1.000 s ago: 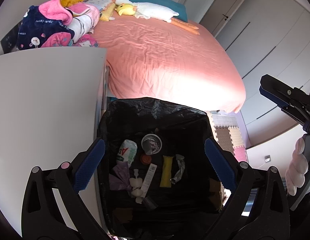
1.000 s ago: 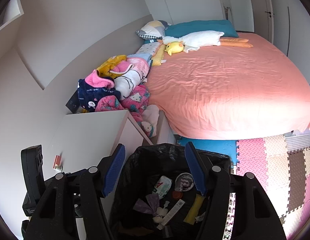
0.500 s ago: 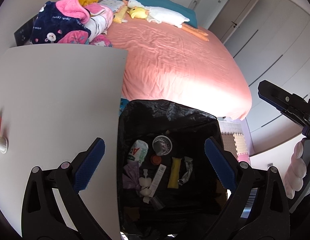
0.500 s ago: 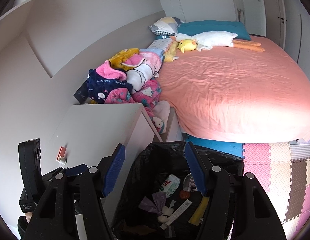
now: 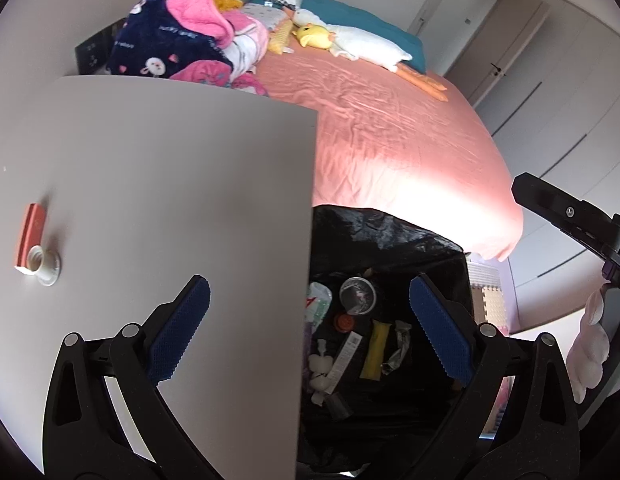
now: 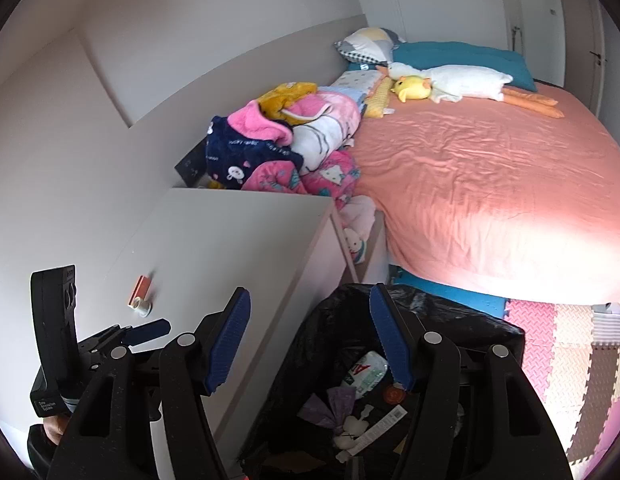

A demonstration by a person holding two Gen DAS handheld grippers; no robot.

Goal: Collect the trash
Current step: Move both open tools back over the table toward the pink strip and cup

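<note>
Trash bin (image 5: 390, 240) with black liner, lower centre, holds bottle, wrappers, cup. Small red packet (image 5: 30, 236) and white cap (image 5: 46, 270) lie mid-left on table (image 5: 170, 184). Left gripper (image 5: 310, 332) wide, empty. Right gripper (image 6: 310, 340) wide, empty, over bin's edge.

Pale desk (image 5: 158, 184) bearing a red eraser-like block (image 5: 29, 236) touching a small white cap (image 5: 46, 268) at nine o'clock; pink bed (image 6: 490, 184) carrying heaped clothes (image 6: 278, 140), plush duck (image 6: 450, 80), pillows at twelve.
</note>
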